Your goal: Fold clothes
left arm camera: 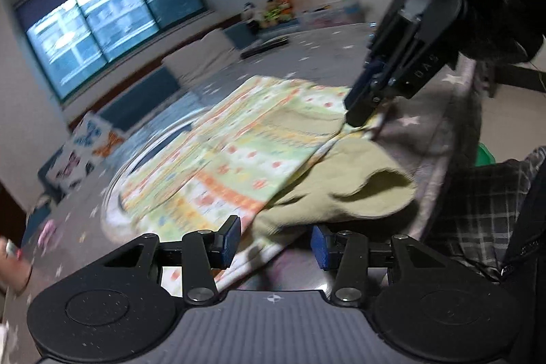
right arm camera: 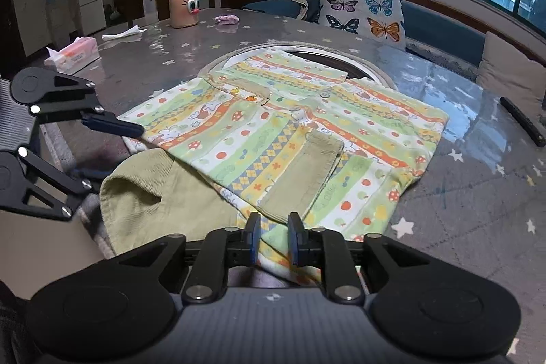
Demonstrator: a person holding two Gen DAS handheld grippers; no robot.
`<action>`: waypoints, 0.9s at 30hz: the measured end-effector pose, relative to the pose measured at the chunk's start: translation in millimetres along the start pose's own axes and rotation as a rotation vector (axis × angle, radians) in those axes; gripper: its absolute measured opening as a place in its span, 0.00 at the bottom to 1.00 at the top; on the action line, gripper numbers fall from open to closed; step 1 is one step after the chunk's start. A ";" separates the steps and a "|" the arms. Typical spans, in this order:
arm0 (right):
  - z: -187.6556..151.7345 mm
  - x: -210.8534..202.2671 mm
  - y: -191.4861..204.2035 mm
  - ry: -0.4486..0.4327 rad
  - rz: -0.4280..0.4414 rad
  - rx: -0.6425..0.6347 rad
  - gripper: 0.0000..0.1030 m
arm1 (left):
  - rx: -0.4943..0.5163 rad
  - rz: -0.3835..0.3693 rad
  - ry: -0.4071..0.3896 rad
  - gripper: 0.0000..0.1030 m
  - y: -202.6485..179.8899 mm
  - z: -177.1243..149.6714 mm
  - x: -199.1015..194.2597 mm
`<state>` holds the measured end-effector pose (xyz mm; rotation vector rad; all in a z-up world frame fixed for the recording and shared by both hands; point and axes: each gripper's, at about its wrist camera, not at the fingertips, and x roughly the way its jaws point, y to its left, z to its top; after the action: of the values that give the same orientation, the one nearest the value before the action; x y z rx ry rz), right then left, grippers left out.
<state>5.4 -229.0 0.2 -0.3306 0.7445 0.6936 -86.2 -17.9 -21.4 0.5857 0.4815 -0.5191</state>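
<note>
My left gripper [left arm camera: 273, 243] hangs with its fingers apart at the near hem of the patterned shirt [right arm camera: 290, 132], which lies flat on the bench [right arm camera: 477, 186] with its plain olive sleeve [right arm camera: 153, 193] flopped out on the shirt's left. I judge I should pinch that sleeve's edge squarely and carry it over the shirt. At the shirt's near hem, my right gripper [right arm camera: 273, 237] has fingers nearly together with cloth between them; whether it grips I cannot tell.
</note>
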 end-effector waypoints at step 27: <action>16.6 22.9 5.2 -0.065 0.106 -0.063 0.15 | -0.219 0.001 -0.065 0.43 43.0 20.6 9.3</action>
<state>22.4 -206.3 -4.8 -0.3266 0.6824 0.8255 -48.5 -2.9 5.3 0.3584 0.4688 -0.4758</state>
